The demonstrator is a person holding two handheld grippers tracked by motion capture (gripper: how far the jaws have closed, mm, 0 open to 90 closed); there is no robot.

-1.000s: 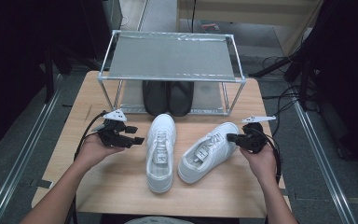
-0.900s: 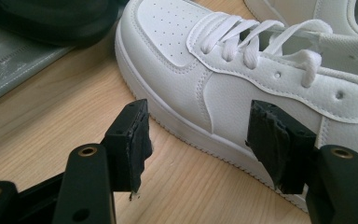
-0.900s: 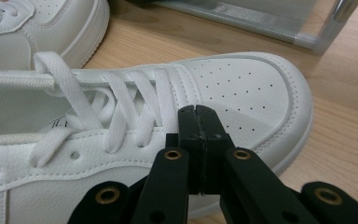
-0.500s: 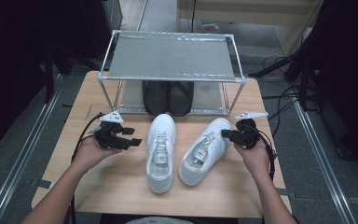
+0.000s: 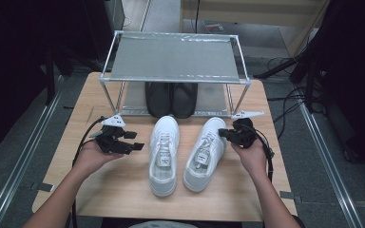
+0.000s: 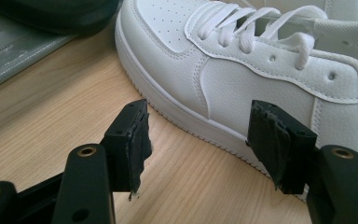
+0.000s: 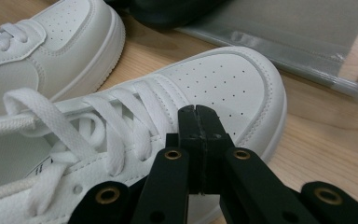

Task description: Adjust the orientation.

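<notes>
Left claw (image 6: 198, 140): I am holding it spread, white shoe (image 6: 242, 70) just ahead.
Right claw (image 7: 199, 122): pressed together, pinching nothing.
Tip: I should be grabbing the shoe's side gently.

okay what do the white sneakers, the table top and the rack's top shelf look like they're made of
White sneakers: smooth leather or a synthetic lookalike, matte with a slight sheen; stitched panels, punched toe holes, flat woven laces, ribbed rubbery sole edge.

Table top: light wood or wood-look laminate; straight grain lines, satin finish.

Rack's top shelf: grey sheet, probably fabric or mesh, stretched in a shiny metal tube frame; weave too fine to confirm.
</notes>
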